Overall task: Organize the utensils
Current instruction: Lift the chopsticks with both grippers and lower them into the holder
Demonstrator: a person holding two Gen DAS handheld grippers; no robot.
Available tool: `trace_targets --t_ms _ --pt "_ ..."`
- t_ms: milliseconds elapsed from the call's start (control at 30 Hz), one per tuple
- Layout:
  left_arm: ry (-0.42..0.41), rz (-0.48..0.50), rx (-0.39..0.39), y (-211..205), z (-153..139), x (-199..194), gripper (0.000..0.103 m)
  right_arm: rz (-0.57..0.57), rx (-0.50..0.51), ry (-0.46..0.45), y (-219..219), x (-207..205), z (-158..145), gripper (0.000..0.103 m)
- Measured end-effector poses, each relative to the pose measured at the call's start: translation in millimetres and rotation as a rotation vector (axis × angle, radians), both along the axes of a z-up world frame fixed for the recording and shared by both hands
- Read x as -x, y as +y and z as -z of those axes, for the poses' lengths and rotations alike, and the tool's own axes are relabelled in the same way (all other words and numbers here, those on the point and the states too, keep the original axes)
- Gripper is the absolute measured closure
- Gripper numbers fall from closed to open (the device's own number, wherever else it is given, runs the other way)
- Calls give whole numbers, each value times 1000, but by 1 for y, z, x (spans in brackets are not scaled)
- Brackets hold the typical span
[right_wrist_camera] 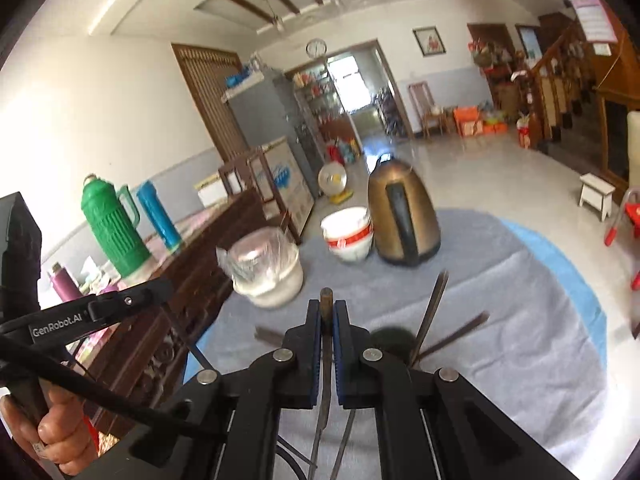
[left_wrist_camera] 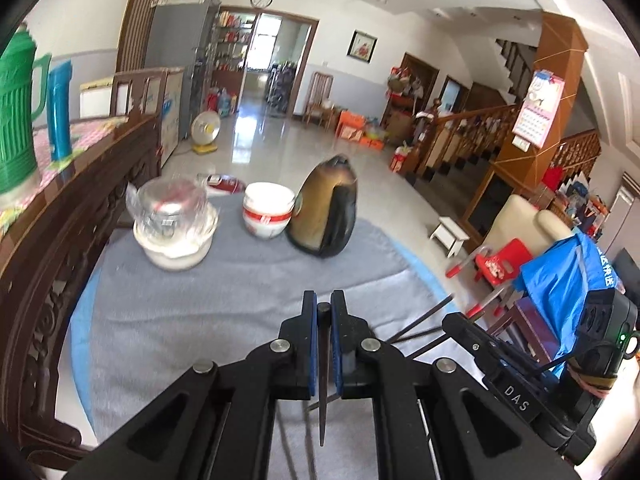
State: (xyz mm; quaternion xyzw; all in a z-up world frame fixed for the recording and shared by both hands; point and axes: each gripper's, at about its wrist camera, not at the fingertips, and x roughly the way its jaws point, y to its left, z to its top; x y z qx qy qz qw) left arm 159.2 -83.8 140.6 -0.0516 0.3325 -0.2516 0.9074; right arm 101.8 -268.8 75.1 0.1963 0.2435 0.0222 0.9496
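Blue-padded left gripper (left_wrist_camera: 325,312) is clamping a dark chopstick (left_wrist_camera: 322,384), and the right gripper (right_wrist_camera: 327,316) is pinching a brown-tipped chopstick (right_wrist_camera: 326,344), both sticks running back along the fingers. Loose chopsticks (right_wrist_camera: 434,312) are lying fanned on the grey cloth (right_wrist_camera: 500,320), just right of the right gripper and nearer to it, long axes pointing toward the kettle (right_wrist_camera: 402,220) and bowls (right_wrist_camera: 350,236).

Round counter (right_wrist_camera: 568,280) under a grey cloth (right_wrist_camera: 500,360), kettle (right_wrist_camera: 404,220) at twelve o'clock, stacked bowls (right_wrist_camera: 348,236) just beside it at eleven, wrapped bowl (right_wrist_camera: 268,272) at ten, dark chopsticks (right_wrist_camera: 434,312) near centre
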Motion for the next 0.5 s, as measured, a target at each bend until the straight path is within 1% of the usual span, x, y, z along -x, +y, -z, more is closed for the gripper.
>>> trace_targets --t_ms 167,267,367,500 --pt "-76 -15 51 -9 -28 -1 97 67 46 -49 -4 2 -22 97" --pt "-113 -36 66 -15 -37 -5 97 115 73 -79 -6 2 -33 97" --pt "-163 -58 89 -22 -43 -14 97 154 86 -108 -9 -1 -37 98" --pt "-215 -111 105 -35 -44 -28 97 208 96 -137 -15 -6 -37 98"
